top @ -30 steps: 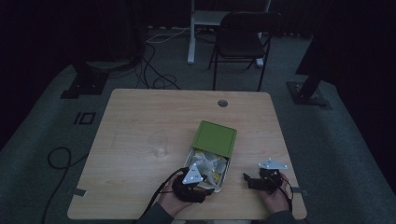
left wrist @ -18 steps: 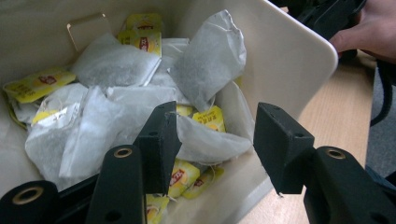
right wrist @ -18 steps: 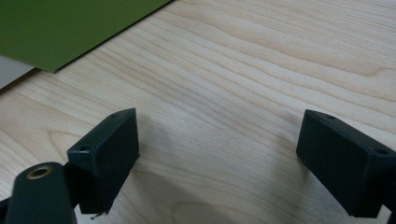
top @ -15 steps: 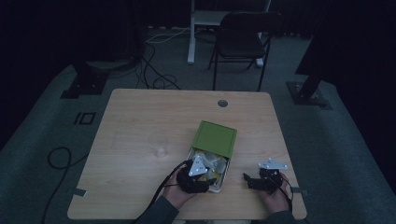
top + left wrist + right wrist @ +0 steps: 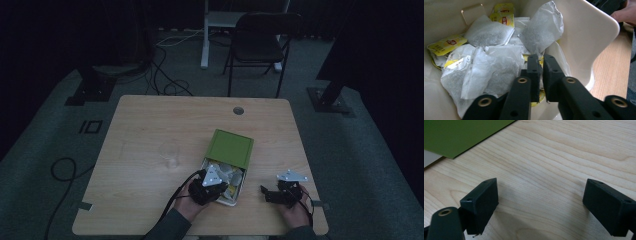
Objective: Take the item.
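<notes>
the left hand-held gripper (image 5: pixel 539 75) has drawn back slightly inside the box (image 5: pixel 584 32), jaws pinched, seemingly on a tea bag (image 5: pixel 542 32) just ahead. the right hand-held gripper (image 5: pixel 541 205) rests open on the worktop (image 5: pixel 564 160).

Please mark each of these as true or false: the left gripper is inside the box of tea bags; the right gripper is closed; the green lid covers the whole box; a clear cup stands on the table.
1. The left gripper is inside the box of tea bags. True.
2. The right gripper is closed. False: its jaws stand wide apart over the bare table.
3. The green lid covers the whole box. False: the near part is open.
4. A clear cup stands on the table. True.
</notes>
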